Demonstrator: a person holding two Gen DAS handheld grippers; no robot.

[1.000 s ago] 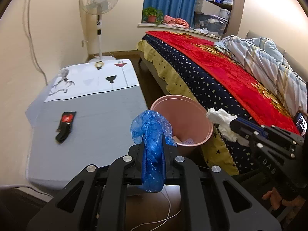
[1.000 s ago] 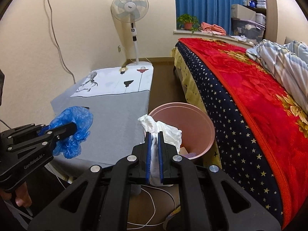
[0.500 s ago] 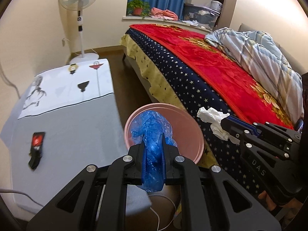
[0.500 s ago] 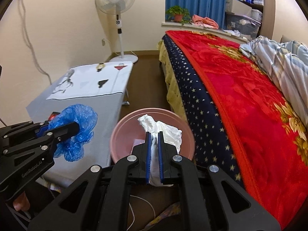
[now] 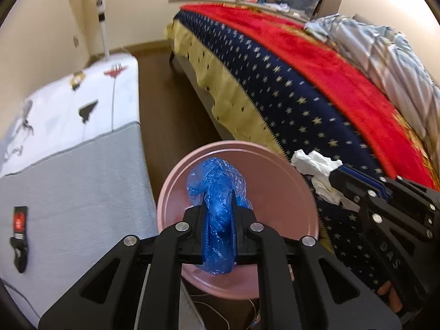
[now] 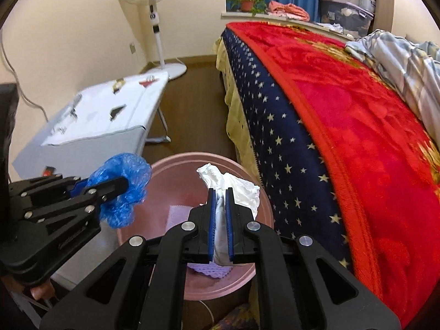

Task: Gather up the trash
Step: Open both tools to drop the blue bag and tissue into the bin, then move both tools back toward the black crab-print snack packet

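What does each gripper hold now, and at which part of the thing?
The left gripper is shut on a crumpled blue plastic bag, pinched near its lower middle. The right gripper is shut on a crumpled white tissue, pinched at its lower part.

Blue plastic bag (image 5: 217,192) above pink bin (image 5: 308,192)

1. The pink bin (image 5: 275,165): its floor is largely covered by the blue plastic bag (image 5: 217,189) and the left gripper (image 5: 218,220).
2. The standing fan (image 5: 101,13): head cut off at the top edge in the left wrist view.
3. The small black-and-red item (image 5: 19,233) on the grey table (image 5: 82,187): blurred, type indeterminate.
4. The purple object (image 6: 176,217) inside the bin: partly hidden, type indeterminate.
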